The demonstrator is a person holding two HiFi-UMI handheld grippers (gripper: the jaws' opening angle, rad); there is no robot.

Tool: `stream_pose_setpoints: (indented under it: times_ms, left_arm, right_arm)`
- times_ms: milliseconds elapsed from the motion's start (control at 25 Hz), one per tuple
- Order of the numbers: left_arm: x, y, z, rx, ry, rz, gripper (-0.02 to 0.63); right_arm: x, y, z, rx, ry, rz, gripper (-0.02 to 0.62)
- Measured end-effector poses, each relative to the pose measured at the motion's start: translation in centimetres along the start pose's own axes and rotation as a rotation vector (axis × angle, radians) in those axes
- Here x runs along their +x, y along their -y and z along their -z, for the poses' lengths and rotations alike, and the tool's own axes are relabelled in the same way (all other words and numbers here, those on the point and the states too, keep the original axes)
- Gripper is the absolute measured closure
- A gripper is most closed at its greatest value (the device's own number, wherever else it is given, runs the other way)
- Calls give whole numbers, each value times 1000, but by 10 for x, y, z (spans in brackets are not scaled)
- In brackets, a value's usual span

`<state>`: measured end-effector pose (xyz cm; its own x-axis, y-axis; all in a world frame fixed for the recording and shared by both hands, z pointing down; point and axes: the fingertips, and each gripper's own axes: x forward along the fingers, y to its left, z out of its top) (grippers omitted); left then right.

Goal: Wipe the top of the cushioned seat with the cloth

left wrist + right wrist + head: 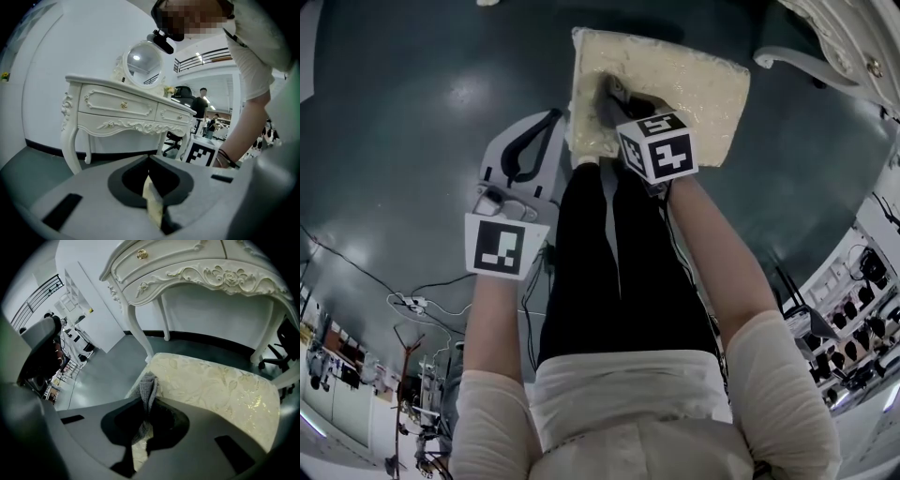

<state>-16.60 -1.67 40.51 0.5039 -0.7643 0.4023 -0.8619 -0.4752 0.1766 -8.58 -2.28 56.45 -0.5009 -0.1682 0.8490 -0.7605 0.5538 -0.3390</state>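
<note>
The cushioned seat [694, 84] is cream with a pale leaf pattern and lies at the top centre of the head view; it fills the right gripper view [215, 390]. A grey cloth [607, 105] rests on its near left part. My right gripper [617, 96] is shut on that cloth [149, 387], which sticks up between its jaws [149, 403] and hangs down onto the seat. My left gripper [539, 127] hangs over the floor just left of the seat. In its own view the left gripper [150, 165] has its jaws together, with only a pale cream sliver showing in the slit.
A white carved dressing table [122, 105] with a round mirror [140, 63] stands beyond the seat [211, 263]. The person's black-trousered legs [619, 281] stand right before the seat. Cables [412, 300] lie on the dark floor at left. An office chair [173, 138] and people stand farther back.
</note>
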Motion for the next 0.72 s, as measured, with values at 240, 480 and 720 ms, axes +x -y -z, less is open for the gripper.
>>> stream_pose_setpoints:
  times_ms: [240, 480, 720]
  left_arm:
    - [15, 27, -4, 30, -6, 46, 604]
    - [29, 53, -3, 29, -19, 65, 604]
    - [47, 81, -4, 36, -28, 94, 604]
  right_arm:
    - [-15, 24, 12, 16, 10, 14, 568]
    - [-29, 48, 23, 29, 19, 24, 568]
    - [-47, 80, 38, 45, 19, 42, 568]
